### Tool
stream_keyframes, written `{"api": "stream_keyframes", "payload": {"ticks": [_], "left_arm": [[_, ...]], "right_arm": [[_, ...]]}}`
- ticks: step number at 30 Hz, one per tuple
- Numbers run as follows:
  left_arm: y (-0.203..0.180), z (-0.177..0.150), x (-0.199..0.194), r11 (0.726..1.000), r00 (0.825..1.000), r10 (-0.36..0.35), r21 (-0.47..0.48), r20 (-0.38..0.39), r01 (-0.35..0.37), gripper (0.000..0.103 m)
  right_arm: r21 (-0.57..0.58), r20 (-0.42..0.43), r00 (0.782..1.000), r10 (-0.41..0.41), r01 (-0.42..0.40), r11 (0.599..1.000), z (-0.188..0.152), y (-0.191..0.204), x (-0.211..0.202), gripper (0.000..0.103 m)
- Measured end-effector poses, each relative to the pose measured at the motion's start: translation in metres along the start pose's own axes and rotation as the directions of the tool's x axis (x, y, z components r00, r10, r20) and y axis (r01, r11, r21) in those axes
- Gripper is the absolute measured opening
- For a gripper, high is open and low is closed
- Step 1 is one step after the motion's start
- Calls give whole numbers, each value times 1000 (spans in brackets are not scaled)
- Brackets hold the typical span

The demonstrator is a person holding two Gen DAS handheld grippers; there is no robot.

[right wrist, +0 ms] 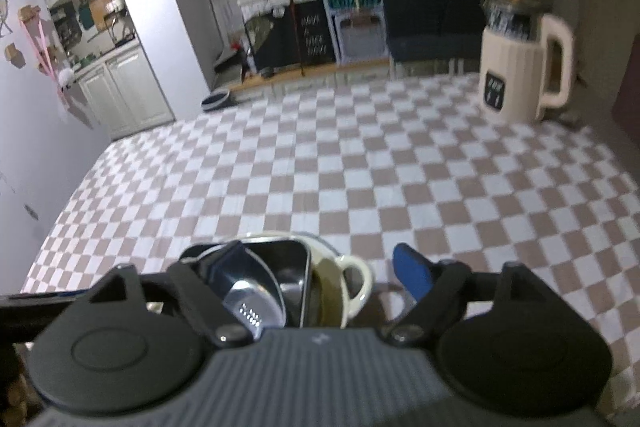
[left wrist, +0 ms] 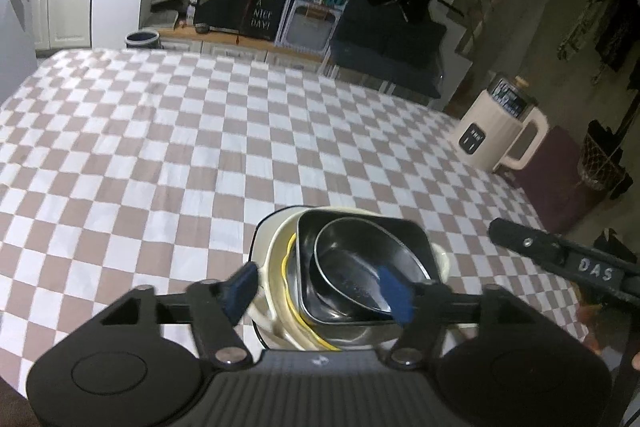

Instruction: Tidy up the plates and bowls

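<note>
Checkered bench (left wrist: 160, 147) carries the nested stack of bowls and plates (left wrist: 352, 267) directly between my released left tool (left wrist: 320, 291), nearer than my released right tool (right wrist: 320, 275), which sits offset rightward.

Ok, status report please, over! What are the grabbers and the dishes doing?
Both grippers open, left and right over the stack. Round black bowl nested in square dish, cream dishes beneath. Kettle far off.

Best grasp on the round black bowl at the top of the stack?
Pinch the round black bowl by its far rim, coming down from above. It sits loose and open-side up inside the square black dish, so only the thin rim is exposed; probably the right gripper.
</note>
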State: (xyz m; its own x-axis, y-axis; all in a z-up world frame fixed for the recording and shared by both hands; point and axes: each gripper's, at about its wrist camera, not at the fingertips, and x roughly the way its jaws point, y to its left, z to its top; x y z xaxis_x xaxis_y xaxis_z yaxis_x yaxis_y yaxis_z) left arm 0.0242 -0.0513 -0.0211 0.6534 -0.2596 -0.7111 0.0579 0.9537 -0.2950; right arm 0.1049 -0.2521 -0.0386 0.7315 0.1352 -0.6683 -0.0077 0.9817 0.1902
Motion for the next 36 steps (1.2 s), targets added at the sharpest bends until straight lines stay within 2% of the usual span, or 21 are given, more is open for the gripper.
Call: {"api": "stream_keyframes", "payload": {"ticks": [2,4,6,9,12,18,24,28,31,36], "left_arm": [[-4,0,-17,1000,1000,-9,8,29,8,82],[-8,-1,-36,1000,997,-22,19,72,21,98],[-11,-3,-52,1000,993,-17,28,114,14,103],[-18,-8,-71,997,989,9,76,147,-20,103],[-25,-21,-90,990,975,14,133,222,-45,103],[-32,-47,-104,976,954,35,195,296,-96,103],[-23,-69,-106,974,945,70,183,318,-133,103],[-15,-82,-107,977,948,77,167,309,-133,103],[-12,-90,-110,973,941,103,165,323,-163,103],[-8,-100,-109,967,940,116,181,322,-182,103]], "right_arm": [[-10,49,999,18,-18,1000,2,1,-17,95],[-28,100,994,45,-42,999,3,3,-35,100],[-45,136,989,52,-46,998,4,4,-50,103],[-53,179,983,51,-42,998,2,2,-71,103],[-62,214,975,52,-39,997,-5,0,-87,103],[-68,249,968,45,-29,997,-31,-8,-102,103],[-75,273,961,39,-19,997,-53,-11,-114,103],[-82,285,958,38,-16,997,-64,-11,-117,103],[-90,284,959,18,8,996,-73,-11,-117,103],[-116,290,957,-13,48,992,-85,-10,-114,103]]}}
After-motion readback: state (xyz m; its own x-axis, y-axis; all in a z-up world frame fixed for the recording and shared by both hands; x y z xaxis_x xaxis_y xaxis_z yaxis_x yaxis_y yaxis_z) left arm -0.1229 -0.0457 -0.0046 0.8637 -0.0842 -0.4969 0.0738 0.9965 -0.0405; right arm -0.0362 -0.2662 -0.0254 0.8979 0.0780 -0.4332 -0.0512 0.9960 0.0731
